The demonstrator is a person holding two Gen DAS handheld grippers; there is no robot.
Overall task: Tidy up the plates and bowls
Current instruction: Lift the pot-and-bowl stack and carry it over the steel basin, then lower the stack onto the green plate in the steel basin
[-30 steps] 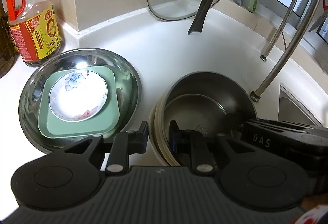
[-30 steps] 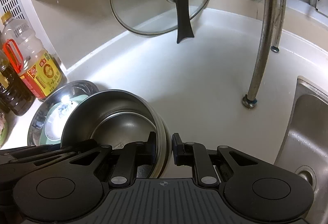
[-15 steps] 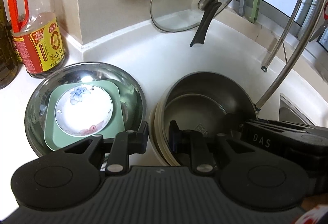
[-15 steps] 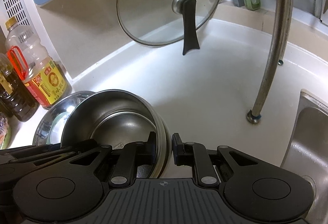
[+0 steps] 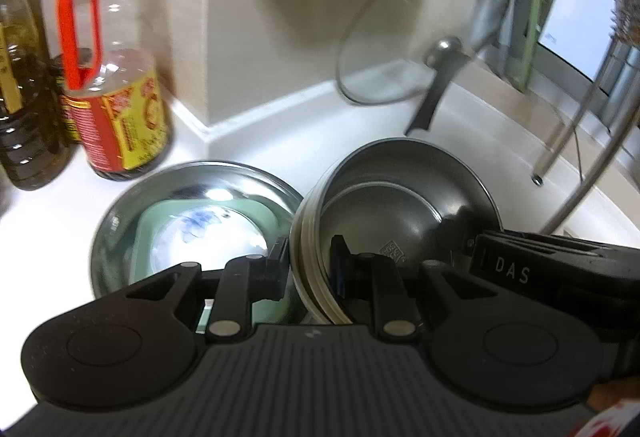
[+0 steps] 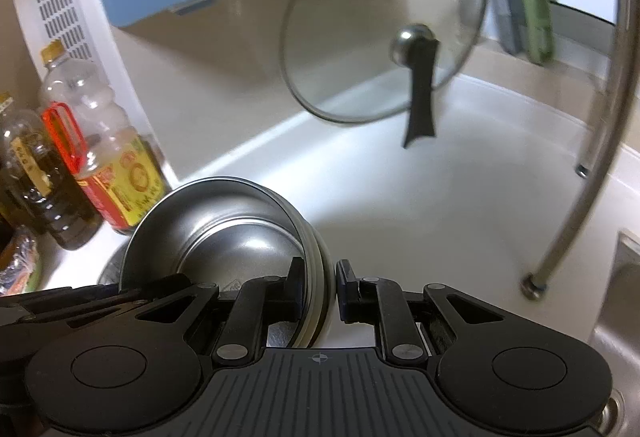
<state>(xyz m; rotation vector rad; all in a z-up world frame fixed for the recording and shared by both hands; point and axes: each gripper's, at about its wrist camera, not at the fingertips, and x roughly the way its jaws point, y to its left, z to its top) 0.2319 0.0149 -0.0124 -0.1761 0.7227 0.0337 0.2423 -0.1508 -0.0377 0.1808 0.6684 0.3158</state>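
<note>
Your right gripper [image 6: 315, 291] is clamped on the rim of the stacked steel bowls [image 6: 224, 237], tilted over the white table [image 6: 400, 197]. Glass lid [image 6: 384, 21] leans on the wall; oil bottles [image 6: 100, 165] at left.

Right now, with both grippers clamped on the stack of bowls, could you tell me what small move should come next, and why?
Probably carry the stack of bowls a little further toward the steel basin, keeping it level. The left gripper and right gripper each pinch opposite rims, and the basin already holds a green plate and a small dish, so it looks like the gathering spot.
</note>
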